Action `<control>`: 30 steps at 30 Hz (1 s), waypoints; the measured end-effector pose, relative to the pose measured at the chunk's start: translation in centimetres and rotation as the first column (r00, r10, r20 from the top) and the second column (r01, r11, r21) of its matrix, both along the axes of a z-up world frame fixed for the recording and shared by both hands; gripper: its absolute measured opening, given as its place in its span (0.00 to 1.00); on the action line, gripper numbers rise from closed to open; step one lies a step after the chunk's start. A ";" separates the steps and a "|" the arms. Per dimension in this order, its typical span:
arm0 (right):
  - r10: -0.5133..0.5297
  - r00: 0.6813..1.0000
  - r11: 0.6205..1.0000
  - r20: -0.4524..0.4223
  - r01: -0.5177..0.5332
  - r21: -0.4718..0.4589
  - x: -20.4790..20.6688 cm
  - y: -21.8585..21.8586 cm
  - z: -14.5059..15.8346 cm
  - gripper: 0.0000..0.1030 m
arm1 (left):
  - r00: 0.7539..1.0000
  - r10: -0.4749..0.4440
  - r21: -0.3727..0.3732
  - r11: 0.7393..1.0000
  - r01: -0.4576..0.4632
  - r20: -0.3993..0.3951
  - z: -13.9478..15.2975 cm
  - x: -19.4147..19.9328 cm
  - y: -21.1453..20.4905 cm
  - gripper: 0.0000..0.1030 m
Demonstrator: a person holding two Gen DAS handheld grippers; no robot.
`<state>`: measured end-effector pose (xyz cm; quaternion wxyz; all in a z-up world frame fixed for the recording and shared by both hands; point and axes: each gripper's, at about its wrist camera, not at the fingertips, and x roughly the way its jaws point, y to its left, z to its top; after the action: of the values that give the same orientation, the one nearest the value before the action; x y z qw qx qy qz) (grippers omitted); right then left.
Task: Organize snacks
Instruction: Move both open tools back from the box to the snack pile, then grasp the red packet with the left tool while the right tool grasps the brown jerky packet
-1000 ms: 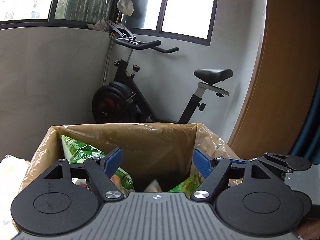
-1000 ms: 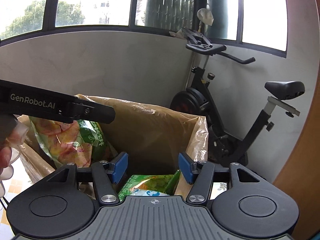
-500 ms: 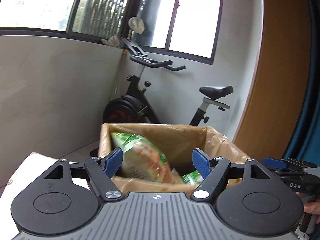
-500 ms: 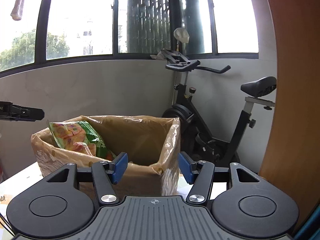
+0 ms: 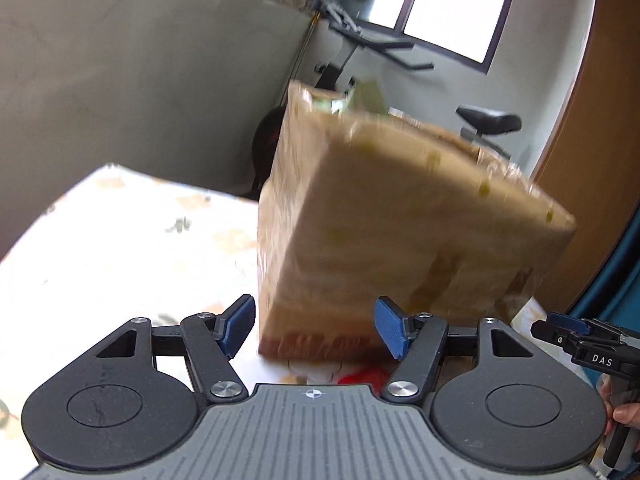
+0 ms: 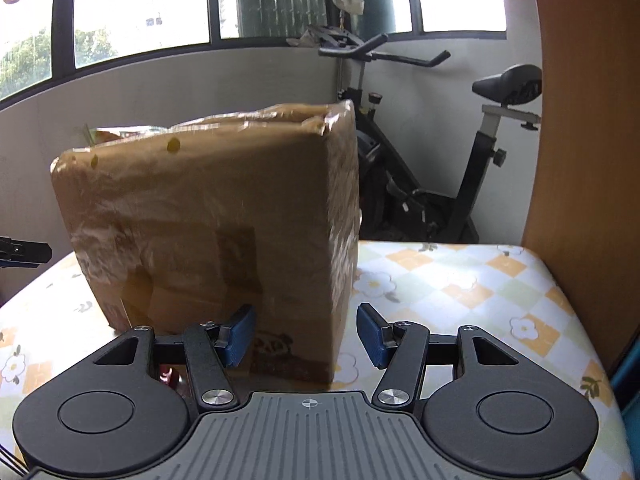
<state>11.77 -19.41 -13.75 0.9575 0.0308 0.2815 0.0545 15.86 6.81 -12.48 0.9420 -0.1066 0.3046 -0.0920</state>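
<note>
A brown cardboard box (image 6: 216,216) wrapped in tape stands on the flower-patterned table (image 6: 472,280); it also shows, blurred, in the left wrist view (image 5: 400,220). A green snack bag (image 6: 120,134) pokes over its far rim. My left gripper (image 5: 314,332) is open and empty, low in front of the box. My right gripper (image 6: 306,334) is open and empty, just in front of the box's right corner. A red and white packet (image 5: 344,376) lies at the box's foot. The right gripper's tip (image 5: 580,340) shows at the left view's right edge.
An exercise bike (image 6: 420,168) stands behind the table by the grey wall. A wooden panel (image 6: 584,120) rises at the right. The table edge runs close on the right.
Both grippers have pulled back and dropped from over the box opening to table height in front of it. The snack bags inside are now mostly hidden by the box wall.
</note>
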 end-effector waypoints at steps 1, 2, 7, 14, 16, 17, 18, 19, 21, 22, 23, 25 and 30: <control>0.001 1.000 1.000 -0.015 -0.001 0.009 0.0 0.1 -0.6 0.51 | 1.000 -0.004 0.005 1.000 0.004 -0.017 -0.6 0.2 -0.4 0.66; 0.001 1.000 1.000 -0.031 -0.001 0.014 0.0 0.3 -1.3 0.51 | 0.999 -0.012 0.011 1.000 0.012 -0.029 -1.3 0.3 -0.8 0.66; 0.003 0.997 0.999 -0.081 0.000 0.037 -0.4 1.2 -3.0 0.51 | 0.992 -0.083 0.024 0.996 0.085 -0.092 -4.5 1.2 -3.5 0.66; -0.002 0.994 0.998 -0.111 0.008 0.056 -1.1 0.8 -3.8 0.51 | 0.984 -0.085 0.049 0.994 0.093 -0.160 -7.0 3.2 -6.8 0.68; -0.008 0.993 0.998 -0.116 0.015 0.063 -1.4 0.6 -4.0 0.51 | 0.981 -0.089 0.059 0.993 0.101 -0.172 -7.3 3.7 -7.7 0.69; -0.010 0.993 0.998 -0.119 0.018 0.064 -1.5 0.6 -4.0 0.51 | 0.981 -0.082 0.080 0.992 0.097 -0.175 -7.5 3.9 -8.2 0.69; -0.013 0.993 0.998 -0.121 0.021 0.066 -1.6 0.5 -4.1 0.51 | 0.982 -0.069 0.107 0.990 0.089 -0.178 -7.8 4.0 -8.7 0.69; -0.016 0.992 0.997 -0.124 0.025 0.070 -1.8 0.5 -4.1 0.51 | 0.981 -0.054 0.127 0.989 0.078 -0.184 -8.0 4.2 -9.0 0.69; -0.020 0.992 0.997 -0.126 0.030 0.076 -1.8 0.2 -4.2 0.51 | 0.978 -0.036 0.140 0.988 0.065 -0.203 -8.5 4.4 -9.2 0.69; -0.020 0.992 0.997 -0.127 0.030 0.077 -2.0 0.2 -4.2 0.51 | 0.977 -0.038 0.136 0.988 0.068 -0.212 -8.7 4.5 -9.1 0.69; -0.020 0.992 0.996 -0.128 0.030 0.078 -2.0 0.1 -4.3 0.51 | 0.978 -0.044 0.144 0.987 0.074 -0.202 -8.8 4.2 -9.1 0.69; -0.020 0.991 0.996 -0.133 0.032 0.081 -2.1 0.0 -4.4 0.51 | 0.979 -0.061 0.169 0.981 0.094 -0.193 -9.1 3.7 -9.0 0.69; -0.007 0.989 0.996 -0.149 0.020 0.086 -2.1 0.4 -4.9 0.51 | 0.981 -0.074 0.211 0.971 0.111 -0.180 -9.1 2.3 -8.1 0.50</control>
<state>9.71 -19.05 -18.61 0.9320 0.0783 0.3491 0.0576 18.11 -1.32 -21.59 0.9131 0.0052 0.3971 -0.0922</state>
